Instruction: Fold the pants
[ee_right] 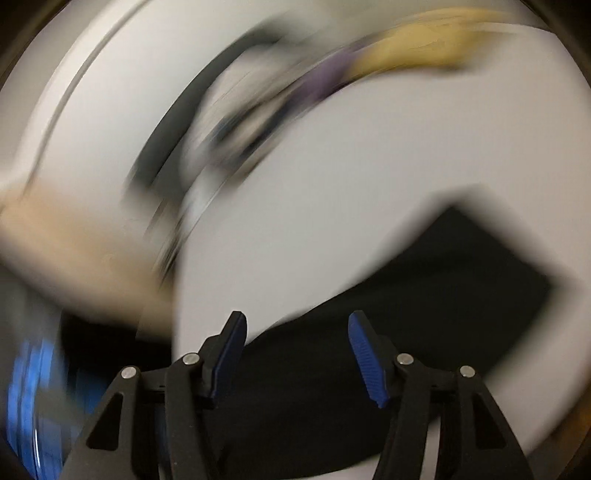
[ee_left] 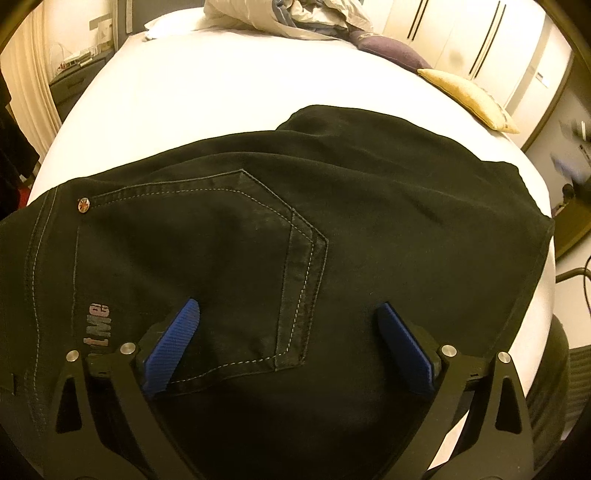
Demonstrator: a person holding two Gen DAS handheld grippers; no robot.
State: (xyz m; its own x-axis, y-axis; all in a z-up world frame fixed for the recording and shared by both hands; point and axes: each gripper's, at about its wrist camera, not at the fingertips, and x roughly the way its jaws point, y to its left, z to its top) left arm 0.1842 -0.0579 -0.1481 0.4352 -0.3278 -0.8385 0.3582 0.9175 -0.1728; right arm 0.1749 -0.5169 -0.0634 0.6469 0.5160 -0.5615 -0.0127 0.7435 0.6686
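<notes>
Black pants [ee_left: 332, 221] lie folded on the white bed [ee_left: 203, 92], back pocket [ee_left: 221, 258] up with grey stitching and a rivet at the left. My left gripper [ee_left: 288, 310] is open, its blue pads spread wide just above the pocket area, holding nothing. In the right wrist view the picture is smeared by motion. My right gripper [ee_right: 297, 321] is open and empty over the near edge of the black pants [ee_right: 424, 314], which lie on the white bed [ee_right: 406, 147].
A yellow cushion [ee_left: 469, 98] and a purple cushion [ee_left: 391, 51] lie at the bed's far right; crumpled bedding [ee_left: 280, 18] is piled at the head. White wardrobe doors [ee_left: 480, 44] stand behind. The bed's right edge drops to the floor near a cable.
</notes>
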